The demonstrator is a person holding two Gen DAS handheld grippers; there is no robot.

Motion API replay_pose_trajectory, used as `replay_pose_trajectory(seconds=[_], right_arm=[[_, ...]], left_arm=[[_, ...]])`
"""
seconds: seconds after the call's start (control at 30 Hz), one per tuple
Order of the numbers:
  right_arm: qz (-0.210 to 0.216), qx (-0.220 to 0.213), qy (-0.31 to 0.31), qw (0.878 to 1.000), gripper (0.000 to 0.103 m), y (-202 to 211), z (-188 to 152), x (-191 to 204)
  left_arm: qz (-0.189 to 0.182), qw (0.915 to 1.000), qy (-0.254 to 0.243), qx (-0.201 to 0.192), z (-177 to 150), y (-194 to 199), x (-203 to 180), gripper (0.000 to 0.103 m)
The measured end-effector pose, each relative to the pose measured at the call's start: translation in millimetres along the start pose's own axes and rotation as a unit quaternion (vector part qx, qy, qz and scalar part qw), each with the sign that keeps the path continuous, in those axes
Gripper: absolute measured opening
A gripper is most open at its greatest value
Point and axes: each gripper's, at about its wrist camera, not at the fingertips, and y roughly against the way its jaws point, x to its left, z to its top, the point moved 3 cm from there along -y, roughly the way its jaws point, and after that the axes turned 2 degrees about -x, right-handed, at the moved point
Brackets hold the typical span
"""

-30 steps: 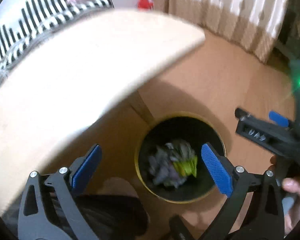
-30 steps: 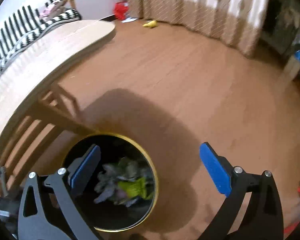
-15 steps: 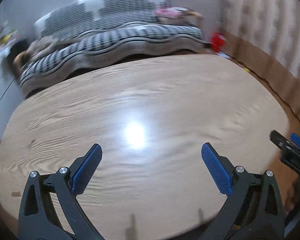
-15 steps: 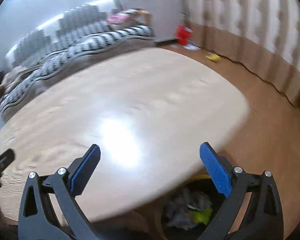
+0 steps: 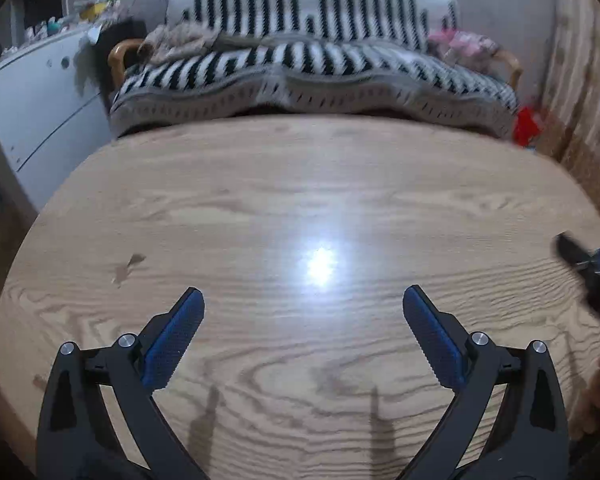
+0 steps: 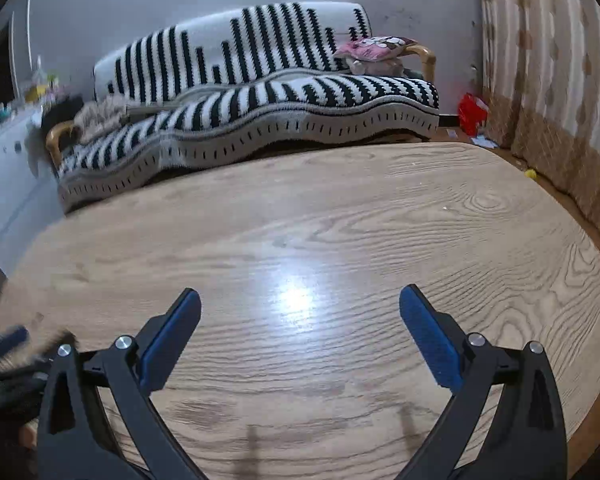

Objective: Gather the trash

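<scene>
Both the left gripper (image 5: pixel 303 302) and right gripper (image 6: pixel 299 304), spread and empty, have swung up from the bin to the wooden table (image 5: pixel 300 184), where no trash shows, so collecting looks finished.

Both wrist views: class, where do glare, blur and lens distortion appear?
Left wrist view: glare spot on the table; the sofa is motion-blurred. Right wrist view: a softer glare patch on the table; blur at the left edge; the fisheye bows the table rim.

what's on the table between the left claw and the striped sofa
Nothing: in the left wrist view the wooden table is bare from the open left claw to its far edge by the sofa, apart from a light glare.
</scene>
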Motion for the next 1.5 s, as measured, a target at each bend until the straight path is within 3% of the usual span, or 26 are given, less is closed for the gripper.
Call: replay_pose_trajectory(seconds=[0.07,0.13,0.33,0.53,0.6,1.13,1.5], right_arm=[[0.013,0.023,-0.027,0.999,0.096,-8.1,-7.3,-2.6],[0.016,0.033,-0.026,0.999,0.096,-12.9,-10.0,-0.9],[-0.006,0.024,0.003,1.000,0.096,-9.5,-15.1,-2.6],[-0.002,0.036,-0.004,0.999,0.096,-10.1,-19.1,-7.0],[-0.004,0.036,-0.002,0.999,0.096,-9.9,-19.4,-7.3],[-0.004,0.044,0.007,0.999,0.096,-8.7,-25.3,-5.1],[-0.003,0.047,0.009,0.999,0.096,-8.5,-24.6,-7.6]], left_arm=[[-0.002,0.9999,-0.003,0.017,-6.0,-6.6,-2.6,0.097],[-0.032,0.9984,0.018,0.043,-8.0,-16.0,-4.8,0.097],[-0.057,0.9948,0.064,0.055,-6.2,-25.6,-5.4,0.097],[-0.046,0.9961,0.039,0.065,-15.5,-23.7,-12.3,0.097],[-0.059,0.9950,0.039,0.071,-17.7,-24.8,-13.6,0.097],[-0.047,0.9975,-0.007,0.052,-19.5,-16.5,-24.6,0.097],[-0.032,0.9986,-0.013,0.041,-16.9,-8.7,-26.0,0.097]])
